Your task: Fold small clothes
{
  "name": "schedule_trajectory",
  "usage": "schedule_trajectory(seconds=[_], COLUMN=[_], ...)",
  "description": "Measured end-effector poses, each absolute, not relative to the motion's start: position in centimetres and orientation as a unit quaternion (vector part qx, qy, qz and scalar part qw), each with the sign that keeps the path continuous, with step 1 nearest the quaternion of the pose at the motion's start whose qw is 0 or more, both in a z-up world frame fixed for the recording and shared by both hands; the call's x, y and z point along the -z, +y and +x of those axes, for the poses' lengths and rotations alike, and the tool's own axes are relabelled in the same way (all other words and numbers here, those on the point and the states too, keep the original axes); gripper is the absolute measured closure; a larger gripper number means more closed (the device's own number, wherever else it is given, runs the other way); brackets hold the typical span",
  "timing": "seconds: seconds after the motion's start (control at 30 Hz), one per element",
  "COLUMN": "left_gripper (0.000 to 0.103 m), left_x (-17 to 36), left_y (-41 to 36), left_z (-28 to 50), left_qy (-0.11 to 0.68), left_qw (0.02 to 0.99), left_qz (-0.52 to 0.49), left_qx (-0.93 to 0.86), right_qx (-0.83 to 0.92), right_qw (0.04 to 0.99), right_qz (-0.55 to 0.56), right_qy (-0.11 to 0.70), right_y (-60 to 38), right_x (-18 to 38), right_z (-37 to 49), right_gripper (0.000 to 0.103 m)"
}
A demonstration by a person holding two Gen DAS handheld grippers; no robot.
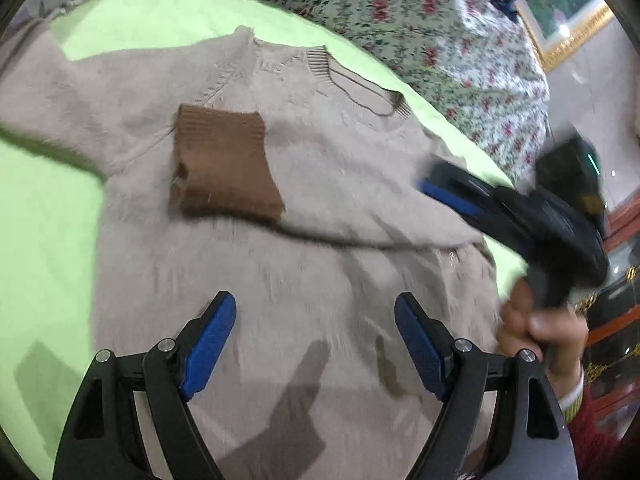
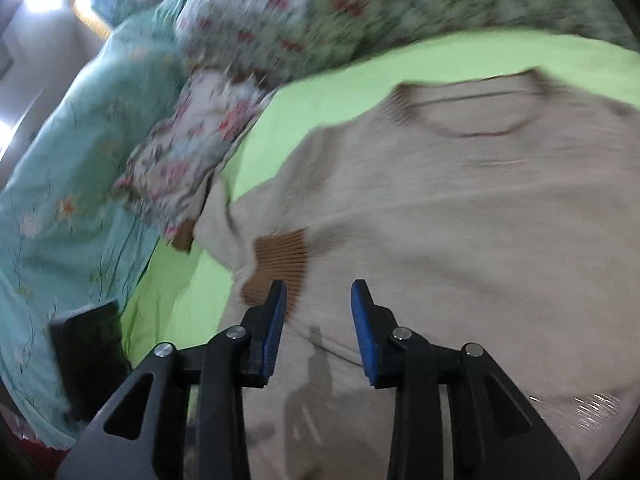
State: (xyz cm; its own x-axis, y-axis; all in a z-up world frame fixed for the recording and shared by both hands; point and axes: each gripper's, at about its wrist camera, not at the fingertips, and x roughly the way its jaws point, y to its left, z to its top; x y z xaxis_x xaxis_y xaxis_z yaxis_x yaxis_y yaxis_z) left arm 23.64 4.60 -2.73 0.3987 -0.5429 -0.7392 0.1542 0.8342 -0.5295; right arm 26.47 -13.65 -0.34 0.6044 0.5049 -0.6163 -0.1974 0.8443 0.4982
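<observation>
A beige knit sweater (image 1: 320, 152) lies front-up on a lime-green sheet (image 1: 48, 240), its neckline toward the far side. One sleeve is folded across the chest and ends in a brown ribbed cuff (image 1: 224, 160). My left gripper (image 1: 315, 298) hovers open over the sweater's lower body, with nothing between its pads. At the sweater's right edge a hand (image 1: 536, 328) holds my blurred right gripper (image 1: 432, 182). In the right wrist view the right gripper (image 2: 319, 285) stands open over the sweater (image 2: 460, 220), with nothing between its pads. A brown cuff (image 2: 280, 256) lies just beyond its left finger.
A floral quilt (image 1: 400, 20) is bunched along the far side of the sheet (image 2: 360, 80). A floral pillow (image 2: 192, 152) and a teal blanket (image 2: 80, 160) lie beside the sweater. A dark object (image 2: 88, 352) rests at the sheet's near left edge. A gold-framed picture (image 1: 568, 32) stands behind.
</observation>
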Motion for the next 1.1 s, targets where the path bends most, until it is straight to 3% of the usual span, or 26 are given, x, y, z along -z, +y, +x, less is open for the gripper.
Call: schedule_trajectory(seconds=[0.23, 0.3, 0.33, 0.37, 0.57, 0.6, 0.77, 0.8, 0.87, 1.0, 1.1], left_gripper=[0.026, 0.054, 0.093, 0.097, 0.096, 0.096, 0.094, 0.094, 0.094, 0.094, 0.094], left_x=[4.3, 4.1, 4.1, 4.1, 1.9, 2.0, 3.5, 3.7, 3.7, 2.9, 4.0], left_y=[5.6, 6.1, 5.9, 5.5, 4.6, 4.8, 4.1, 4.3, 3.9, 2.8, 1.9], left_z=[29.7, 30.4, 31.0, 31.6, 28.6, 28.2, 28.7, 28.5, 28.8, 28.8, 29.3], left_qy=[0.482, 0.469, 0.469, 0.473, 0.425, 0.428, 0.467, 0.469, 0.47, 0.459, 0.47], left_qw=[0.809, 0.819, 0.822, 0.82, 0.853, 0.853, 0.843, 0.842, 0.843, 0.846, 0.843], left_qz=[-0.273, -0.272, -0.264, -0.259, -0.21, -0.206, -0.176, -0.175, -0.17, -0.161, -0.152], left_qx=[0.199, 0.189, 0.189, 0.192, 0.217, 0.216, 0.201, 0.203, 0.201, 0.22, 0.213], right_qx=[-0.107, -0.072, -0.053, -0.038, 0.053, 0.06, 0.05, 0.037, 0.021, 0.033, 0.049], right_qw=[0.897, 0.903, 0.906, 0.908, 0.902, 0.898, 0.88, 0.881, 0.881, 0.906, 0.897], right_qz=[0.234, 0.252, 0.258, 0.262, 0.27, 0.268, 0.254, 0.244, 0.238, 0.21, 0.188], right_qy=[0.359, 0.34, 0.331, 0.324, 0.332, 0.344, 0.398, 0.404, 0.409, 0.367, 0.397], right_y=[-22.5, -25.5, -26.7, -27.5, -33.5, -34.1, -34.7, -34.3, -34.3, -35.7, -35.9], right_x=[-0.7, -0.7, -0.8, -0.8, -0.2, 0.2, 3.2, 3.6, 3.4, 0.1, 1.4], right_z=[20.7, 19.0, 18.4, 18.1, 19.4, 20.3, 24.6, 25.2, 25.4, 24.0, 24.9], right_gripper=[0.067, 0.067, 0.067, 0.066, 0.057, 0.052, 0.051, 0.059, 0.092, 0.094, 0.095])
